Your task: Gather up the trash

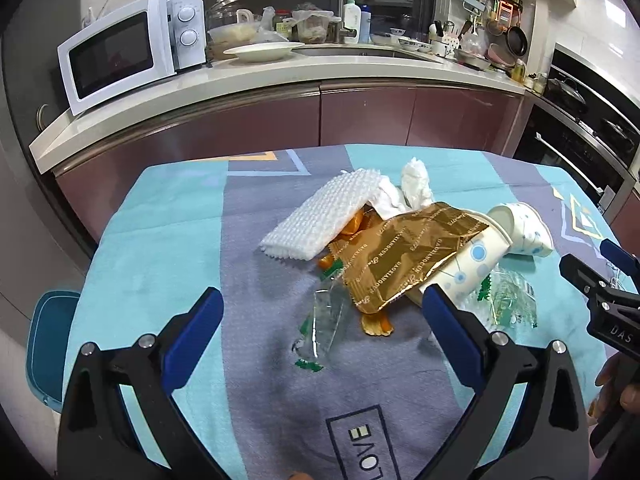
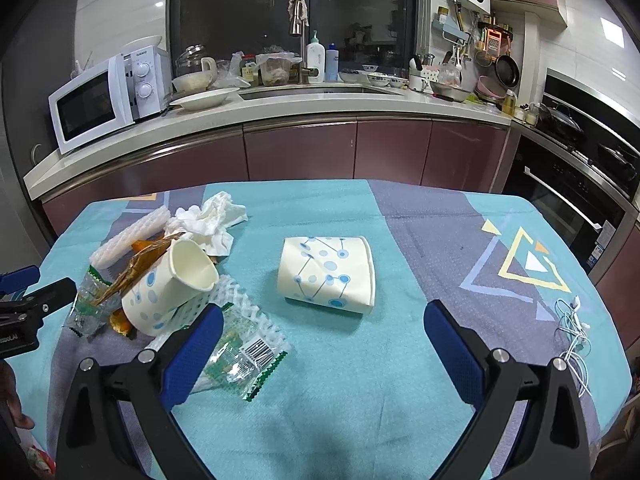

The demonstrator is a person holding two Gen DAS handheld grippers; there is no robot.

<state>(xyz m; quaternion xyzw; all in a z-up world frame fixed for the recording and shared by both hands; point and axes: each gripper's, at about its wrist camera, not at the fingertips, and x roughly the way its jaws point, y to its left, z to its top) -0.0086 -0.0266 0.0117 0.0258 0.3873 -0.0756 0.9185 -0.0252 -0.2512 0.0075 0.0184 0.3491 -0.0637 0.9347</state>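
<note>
Blue fingers of both grippers wide, empty; flattened paper cup between the right pair

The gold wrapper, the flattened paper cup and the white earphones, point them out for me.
gold wrapper [image 1: 404, 256], left wrist view, middle of its creased foil face.
flattened paper cup [image 2: 326, 274], right wrist view, centre of its printed side.
white earphones [image 2: 574, 332], right wrist view, tangled cord near the table's right edge.

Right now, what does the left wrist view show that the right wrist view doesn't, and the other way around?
Only the left view shows the blue stool beside the table and the LOVE print on the cloth. Only the right view shows the white earphones near the table's right edge. Both show the trash pile, the gold wrapper, two paper cups, one crushed, and the microwave. Both jaws stand open, empty.
</note>
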